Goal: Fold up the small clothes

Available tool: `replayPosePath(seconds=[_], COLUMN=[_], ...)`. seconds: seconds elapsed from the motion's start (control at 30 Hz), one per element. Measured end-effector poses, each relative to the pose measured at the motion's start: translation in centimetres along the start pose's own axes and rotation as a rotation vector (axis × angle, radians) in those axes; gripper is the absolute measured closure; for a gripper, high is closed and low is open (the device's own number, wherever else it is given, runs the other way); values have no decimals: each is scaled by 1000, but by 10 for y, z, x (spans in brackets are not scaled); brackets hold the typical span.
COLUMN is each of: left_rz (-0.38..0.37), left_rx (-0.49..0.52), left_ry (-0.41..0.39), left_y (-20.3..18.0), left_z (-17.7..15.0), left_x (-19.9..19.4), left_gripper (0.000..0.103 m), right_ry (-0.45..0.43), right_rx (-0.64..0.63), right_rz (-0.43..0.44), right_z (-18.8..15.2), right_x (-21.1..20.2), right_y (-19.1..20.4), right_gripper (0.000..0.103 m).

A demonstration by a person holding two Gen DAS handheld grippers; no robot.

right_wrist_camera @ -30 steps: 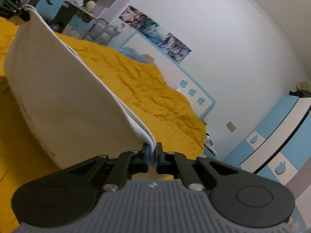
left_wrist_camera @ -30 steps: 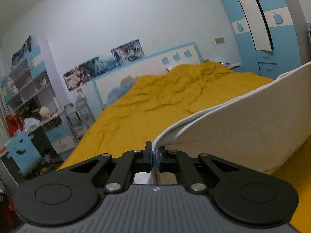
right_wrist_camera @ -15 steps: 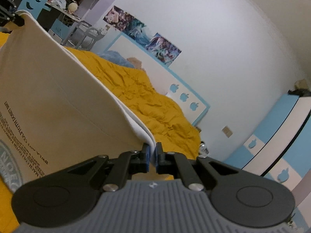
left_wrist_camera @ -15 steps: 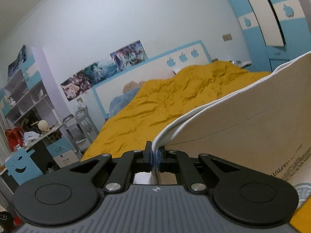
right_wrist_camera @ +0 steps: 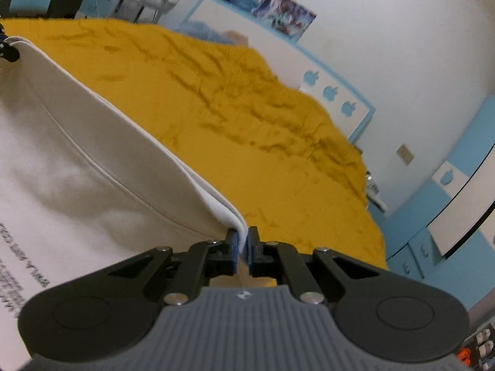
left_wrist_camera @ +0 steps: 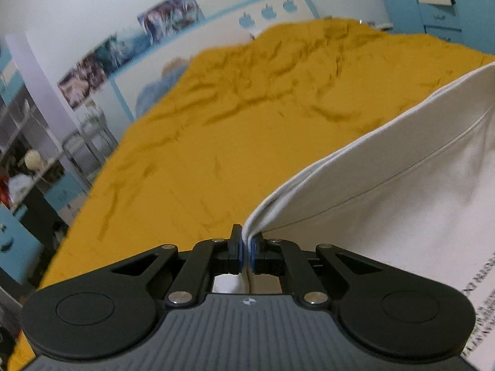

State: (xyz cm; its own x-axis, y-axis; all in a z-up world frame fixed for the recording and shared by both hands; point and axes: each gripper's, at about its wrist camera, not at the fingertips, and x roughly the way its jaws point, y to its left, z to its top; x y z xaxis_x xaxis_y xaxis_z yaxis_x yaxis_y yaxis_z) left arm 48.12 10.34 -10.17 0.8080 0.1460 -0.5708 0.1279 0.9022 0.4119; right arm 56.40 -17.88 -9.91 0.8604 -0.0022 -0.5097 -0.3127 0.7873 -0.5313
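Rumpled mustard-yellow bedding (left_wrist_camera: 235,142) spreads beneath a cream-white cotton garment with printed lettering (left_wrist_camera: 386,204), stretched in the air between both grippers. The left gripper (left_wrist_camera: 246,247) and right gripper (right_wrist_camera: 243,245) each have their fingers pinched tight on a corner of its doubled edge. Judging by this, the fold-over step is underway; next calls for laying the held edge down evenly onto the bed before letting go.

The left gripper (left_wrist_camera: 246,247) and right gripper (right_wrist_camera: 243,245), both angled downward, each clamp a corner of the white garment (left_wrist_camera: 402,191).
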Motion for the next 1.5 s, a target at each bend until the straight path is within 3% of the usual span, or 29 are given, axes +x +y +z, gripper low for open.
replayPosePath(seconds=[0.17, 0.3, 0.4, 0.57, 0.7, 0.83, 0.93, 1.07, 1.33, 1.4, 1.5], left_rz=[-22, -21, 12, -15, -55, -98, -146, -191, -176, -173, -148], left_rx=[-47, -71, -97, -165, -202, -241, -294, -351, -432, -460, -445], left_ry=[36, 39, 39, 54, 55, 57, 64, 67, 102, 131, 151], left_y=[8, 20, 33, 63, 77, 80, 78, 69, 49, 46, 38], left_z=[-9, -11, -11, -13, -20, -25, -28, -44, -99, -112, -127], left_x=[19, 17, 12, -6, -33, -64, -86, -115, -119, -116, -112], left_gripper=[82, 70, 69, 69, 71, 74, 78, 78, 89, 92, 94], right_ry=[44, 44, 39, 69, 109, 132, 161, 185, 291, 322, 313], right_rx=[39, 127, 160, 265, 413, 498, 516, 501, 622, 663, 647], right_rz=[8, -6, -40, -45, 27, 110, 174, 219, 139, 136, 117], right_z=[-7, -10, -15, -29, -43, -50, -51, -58, -118, -136, -155], right_x=[40, 49, 40, 12, -19, -57, -84, -118, -139, -138, -140], right_y=[15, 5, -3, -26, -42, -37, -26, -3, 20, 24, 36], right_gripper=[99, 78, 57, 57, 57, 58, 69, 69, 69, 78, 78])
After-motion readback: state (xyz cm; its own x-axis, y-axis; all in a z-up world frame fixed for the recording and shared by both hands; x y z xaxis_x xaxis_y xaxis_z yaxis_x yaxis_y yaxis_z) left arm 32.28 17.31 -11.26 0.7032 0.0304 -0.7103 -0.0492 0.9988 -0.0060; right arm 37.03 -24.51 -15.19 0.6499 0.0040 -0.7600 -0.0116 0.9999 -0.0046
